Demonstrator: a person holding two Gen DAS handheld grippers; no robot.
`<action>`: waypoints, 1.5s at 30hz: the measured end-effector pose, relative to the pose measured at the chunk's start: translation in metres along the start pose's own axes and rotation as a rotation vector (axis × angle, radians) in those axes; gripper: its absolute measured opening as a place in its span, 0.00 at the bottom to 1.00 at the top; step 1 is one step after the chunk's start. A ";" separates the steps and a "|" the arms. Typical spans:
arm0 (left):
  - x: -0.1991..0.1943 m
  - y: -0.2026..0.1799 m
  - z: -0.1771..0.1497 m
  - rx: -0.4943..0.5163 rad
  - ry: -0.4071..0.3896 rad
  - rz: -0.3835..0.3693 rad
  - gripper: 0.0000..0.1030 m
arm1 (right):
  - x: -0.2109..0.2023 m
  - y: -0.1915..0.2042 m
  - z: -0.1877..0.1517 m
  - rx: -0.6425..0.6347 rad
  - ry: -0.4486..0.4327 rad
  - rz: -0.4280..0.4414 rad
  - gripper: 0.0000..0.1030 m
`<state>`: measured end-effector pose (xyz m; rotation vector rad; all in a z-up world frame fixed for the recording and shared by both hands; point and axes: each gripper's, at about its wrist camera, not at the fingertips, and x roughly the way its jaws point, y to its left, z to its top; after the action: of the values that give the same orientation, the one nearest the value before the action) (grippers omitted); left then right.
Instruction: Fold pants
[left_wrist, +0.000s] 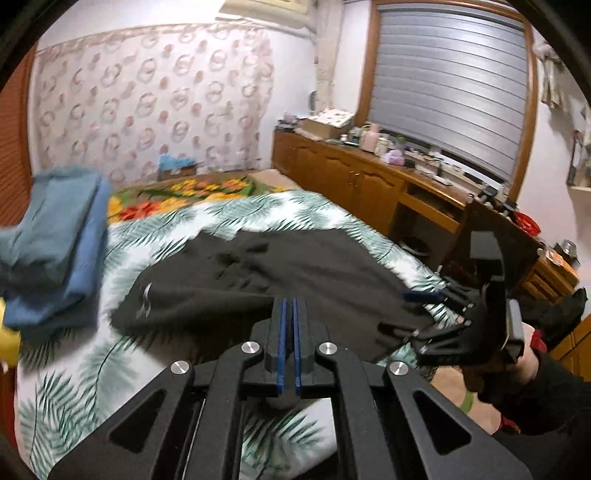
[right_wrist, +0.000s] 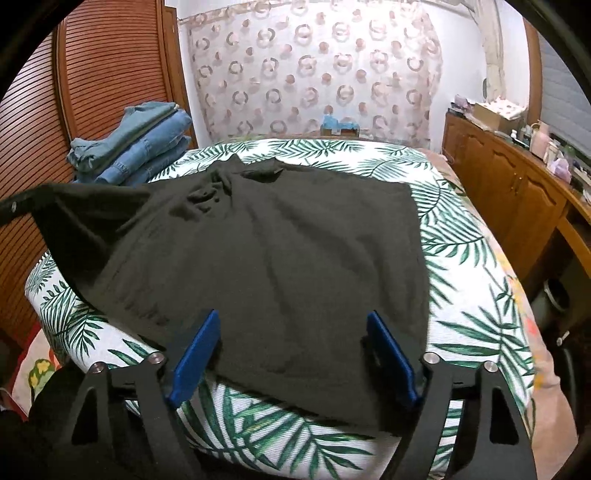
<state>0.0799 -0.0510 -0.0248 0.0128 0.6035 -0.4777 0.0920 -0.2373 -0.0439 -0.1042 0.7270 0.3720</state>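
On the palm-leaf bedspread (right_wrist: 476, 258), black pants (right_wrist: 266, 251) lie spread out, one corner lifted at the left.

In the left wrist view the left gripper (left_wrist: 290, 306) has its blue pads pressed together at the near edge of the pants; whether cloth is pinched between them I cannot tell, though in the right wrist view a corner of the black fabric is drawn up toward the left edge of the picture. The right gripper (right_wrist: 291, 332) hangs over the near hem with its jaws well apart, blue pads on either side of the fabric and not pressing on it. A stack of folded jeans (right_wrist: 140, 147) sits at the far left of the bed, near the slatted wooden door (right_wrist: 92, 74). A wooden sideboard (left_wrist: 354, 177) with clutter runs along the right wall.
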 end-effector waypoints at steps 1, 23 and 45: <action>0.002 -0.004 0.005 0.010 -0.003 -0.008 0.04 | -0.002 0.000 0.000 0.001 -0.002 -0.003 0.78; 0.055 -0.063 0.054 0.070 0.001 -0.114 0.04 | -0.020 -0.010 -0.015 0.073 -0.061 -0.034 0.73; 0.060 0.007 -0.020 -0.070 0.115 0.064 0.75 | 0.013 -0.006 0.005 0.060 -0.042 0.012 0.59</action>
<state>0.1153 -0.0679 -0.0754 -0.0070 0.7302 -0.3950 0.1064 -0.2373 -0.0493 -0.0353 0.6970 0.3627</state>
